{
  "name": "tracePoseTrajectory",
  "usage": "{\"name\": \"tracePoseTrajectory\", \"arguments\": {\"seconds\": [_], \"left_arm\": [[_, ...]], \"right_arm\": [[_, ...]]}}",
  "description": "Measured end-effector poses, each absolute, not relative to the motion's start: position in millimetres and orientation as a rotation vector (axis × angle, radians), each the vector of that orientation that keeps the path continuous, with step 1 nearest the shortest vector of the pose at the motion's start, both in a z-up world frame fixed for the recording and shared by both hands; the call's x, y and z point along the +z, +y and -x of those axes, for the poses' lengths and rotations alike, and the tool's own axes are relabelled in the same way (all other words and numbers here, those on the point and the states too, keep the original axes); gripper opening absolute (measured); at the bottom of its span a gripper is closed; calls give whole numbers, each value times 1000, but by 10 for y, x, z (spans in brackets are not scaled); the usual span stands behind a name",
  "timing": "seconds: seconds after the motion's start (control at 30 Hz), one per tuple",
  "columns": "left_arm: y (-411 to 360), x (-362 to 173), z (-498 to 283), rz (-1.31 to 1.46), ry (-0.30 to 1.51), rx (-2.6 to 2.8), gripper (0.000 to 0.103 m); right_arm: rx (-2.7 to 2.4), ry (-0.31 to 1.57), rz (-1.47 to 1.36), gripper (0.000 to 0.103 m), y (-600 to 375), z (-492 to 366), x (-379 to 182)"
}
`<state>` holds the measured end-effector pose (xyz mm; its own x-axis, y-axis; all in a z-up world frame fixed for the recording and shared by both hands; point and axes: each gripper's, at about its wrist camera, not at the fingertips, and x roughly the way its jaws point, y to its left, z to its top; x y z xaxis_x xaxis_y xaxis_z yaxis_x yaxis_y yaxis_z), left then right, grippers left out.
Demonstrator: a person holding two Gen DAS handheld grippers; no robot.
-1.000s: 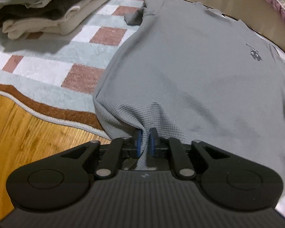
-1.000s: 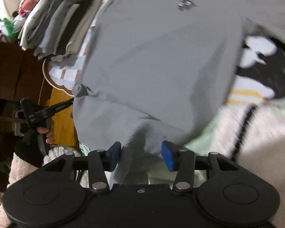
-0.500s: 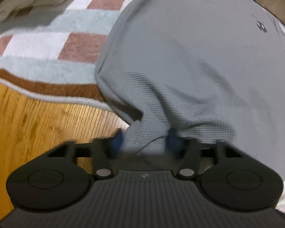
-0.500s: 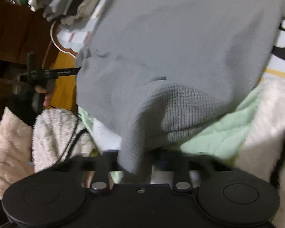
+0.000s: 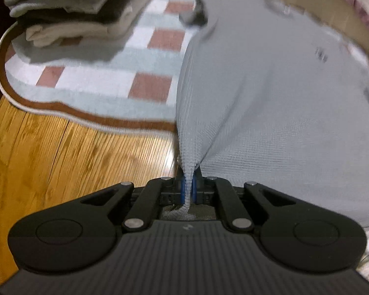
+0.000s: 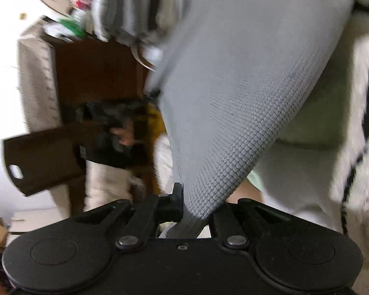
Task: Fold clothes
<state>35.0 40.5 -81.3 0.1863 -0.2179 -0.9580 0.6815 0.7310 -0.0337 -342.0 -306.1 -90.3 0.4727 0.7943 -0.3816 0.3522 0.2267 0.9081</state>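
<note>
Grey waffle-knit T-shirt (image 5: pixel 270 93) is seen spread front-up, partly over a checked rug (image 5: pixel 105 78) and reaching out above the wood floor (image 5: pixel 61 152), with its near edge raised. Hem fabric is pinched at one corner by the left gripper (image 5: pixel 189 188), jaws pressed together on a narrow gathered fold. The opposite hem corner is gripped by the right gripper (image 6: pixel 195 211); cloth is bunched between its jaws, though the right-hand pad is hidden by fabric. The shirt is judged light, soft and limp: it sags between the two holds and tents toward each pinch. The textured knit is unlikely to slip. Corner holds at hem or shoulders are judged best; mid-panel holds would only bunch it. A stack of folded clothes (image 5: pixel 78 17) lies on the rug's far side.
</note>
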Motion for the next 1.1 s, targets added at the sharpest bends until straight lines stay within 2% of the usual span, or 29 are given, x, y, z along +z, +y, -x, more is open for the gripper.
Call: {"name": "tracePoseTrajectory", "arguments": {"seconds": [0.13, 0.17, 0.23, 0.27, 0.3, 0.33, 0.47, 0.6, 0.73, 0.93, 1.1], "left_arm": [[324, -1209, -332, -607, 1318, -560, 6], [305, -1319, -311, -659, 1335, -532, 7], [282, -1435, -238, -731, 1336, -519, 16], [287, -1407, -190, -720, 1313, -543, 24], [300, -1332, -172, -677, 1286, -566, 27], [315, -1247, -165, -625, 1259, -585, 27], [356, -785, -159, -382, 1116, -601, 41], [217, -318, -211, -145, 967, -569, 47], [-137, -137, -348, 15, 855, -497, 48], [-562, -448, -675, 247, 792, -461, 48], [-633, -1053, -962, 366, 811, -449, 48]], "right_arm": [[333, 1231, -1247, 6, -2763, 3300, -1156], [326, 1265, -1223, 9, -2712, 3285, -1177], [321, 1333, -1184, 16, -2636, 3275, -1175], [321, 1361, -1169, 34, -2614, 3278, -1143], [324, 1385, -1165, 52, -2615, 3292, -1100], [331, 1388, -1166, 53, -2650, 3305, -1028], [314, 1334, -1109, 53, -2845, 3283, -563], [320, 1228, -951, 56, -3068, 2993, 6], [293, 1086, -769, 56, -3181, 2396, 394], [144, 822, -213, 56, -3095, 1548, 497], [134, 851, -201, 56, -3225, 642, 164]]}}
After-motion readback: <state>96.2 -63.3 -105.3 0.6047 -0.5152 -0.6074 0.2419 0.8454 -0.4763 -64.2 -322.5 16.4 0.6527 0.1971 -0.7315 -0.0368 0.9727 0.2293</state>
